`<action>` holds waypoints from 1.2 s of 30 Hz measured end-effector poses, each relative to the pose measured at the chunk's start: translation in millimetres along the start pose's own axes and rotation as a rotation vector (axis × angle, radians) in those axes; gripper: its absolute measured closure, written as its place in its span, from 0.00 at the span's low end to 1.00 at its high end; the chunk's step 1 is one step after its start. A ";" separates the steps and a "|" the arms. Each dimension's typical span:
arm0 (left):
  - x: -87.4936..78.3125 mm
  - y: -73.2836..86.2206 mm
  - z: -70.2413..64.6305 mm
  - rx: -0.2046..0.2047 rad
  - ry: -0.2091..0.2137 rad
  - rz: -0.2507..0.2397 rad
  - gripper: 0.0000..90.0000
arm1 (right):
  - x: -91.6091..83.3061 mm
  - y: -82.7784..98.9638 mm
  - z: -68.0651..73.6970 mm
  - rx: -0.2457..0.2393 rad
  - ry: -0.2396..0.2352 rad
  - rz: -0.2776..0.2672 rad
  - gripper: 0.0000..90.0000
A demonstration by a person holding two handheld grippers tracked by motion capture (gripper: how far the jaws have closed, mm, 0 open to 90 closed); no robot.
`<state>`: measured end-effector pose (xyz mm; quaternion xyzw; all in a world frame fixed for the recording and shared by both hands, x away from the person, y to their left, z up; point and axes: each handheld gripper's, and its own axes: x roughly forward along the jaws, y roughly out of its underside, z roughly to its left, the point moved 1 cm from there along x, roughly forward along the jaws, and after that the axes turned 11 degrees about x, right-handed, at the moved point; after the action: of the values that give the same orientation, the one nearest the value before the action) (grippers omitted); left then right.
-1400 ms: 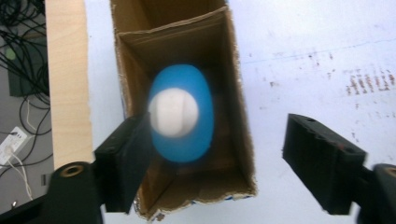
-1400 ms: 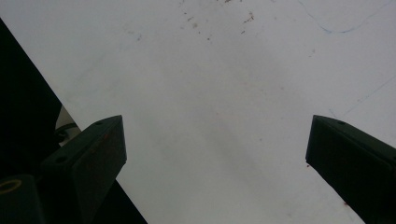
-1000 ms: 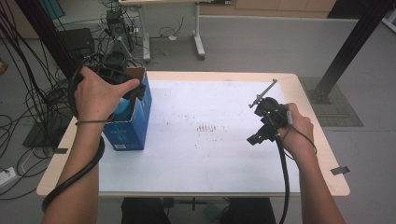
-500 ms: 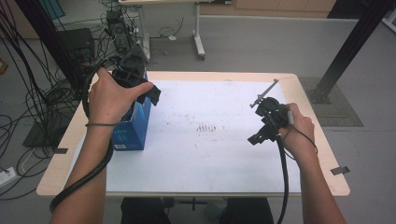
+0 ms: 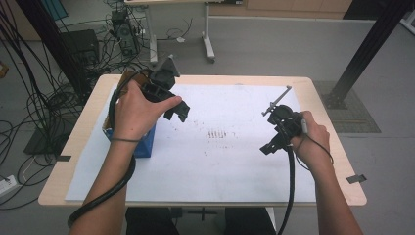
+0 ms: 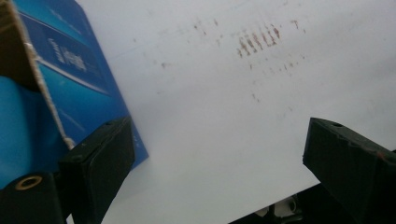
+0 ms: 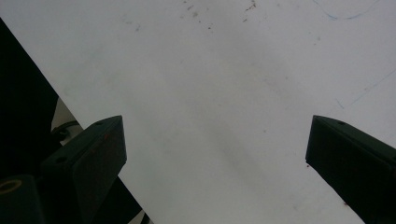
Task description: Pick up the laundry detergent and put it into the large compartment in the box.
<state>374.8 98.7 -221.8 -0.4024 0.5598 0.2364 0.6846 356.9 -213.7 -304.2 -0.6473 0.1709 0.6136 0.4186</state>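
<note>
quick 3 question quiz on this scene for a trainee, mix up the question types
1. True or false: the left tongs are shut on the blue box.
2. Multiple choice: where does the blue box stand on the table? A) near its left edge B) at its middle C) near its right edge
3. Fill in: the faint reddish marks lie on the white ____ that covers the tabletop.

Key
1. False: the jaws stand wide apart with nothing between them, beside the box.
2. A
3. sheet

The right tongs are open too, over bare sheet.
</note>
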 end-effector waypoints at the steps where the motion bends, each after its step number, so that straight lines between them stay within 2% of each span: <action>1: 2.2 -0.2 -2.2 0.002 0.008 0.000 0.11 | -0.3 0.2 0.8 0.001 0.001 0.005 0.05; 5: 10.7 -0.1 -9.9 0.027 0.031 0.012 0.11 | -0.8 0.6 1.4 -0.003 0.004 0.003 0.05; 10: 23.1 0.7 -15.3 0.036 0.053 0.021 0.11 | 0.8 0.3 1.7 -0.005 0.004 0.005 0.05; 14: 38.7 2.4 -20.8 0.057 0.071 0.043 0.10 | 2.2 -0.2 2.0 -0.006 0.000 0.011 0.05; 23: 66.3 6.6 -27.2 0.049 0.089 0.073 0.10 | 3.9 -2.1 1.1 -0.002 -0.001 0.012 0.05; 29: 85.0 8.9 -33.8 0.058 0.103 0.096 0.10 | 5.5 -1.5 -0.5 -0.003 0.000 0.014 0.05; 36: 109.8 14.0 -40.5 0.036 0.102 0.120 0.10 | 7.0 -1.5 -1.9 -0.001 -0.002 0.016 0.05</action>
<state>369.4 59.7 -332.9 -0.3672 0.6214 0.2461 0.6469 360.5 -212.2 -310.5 -0.6453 0.1754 0.6178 0.4137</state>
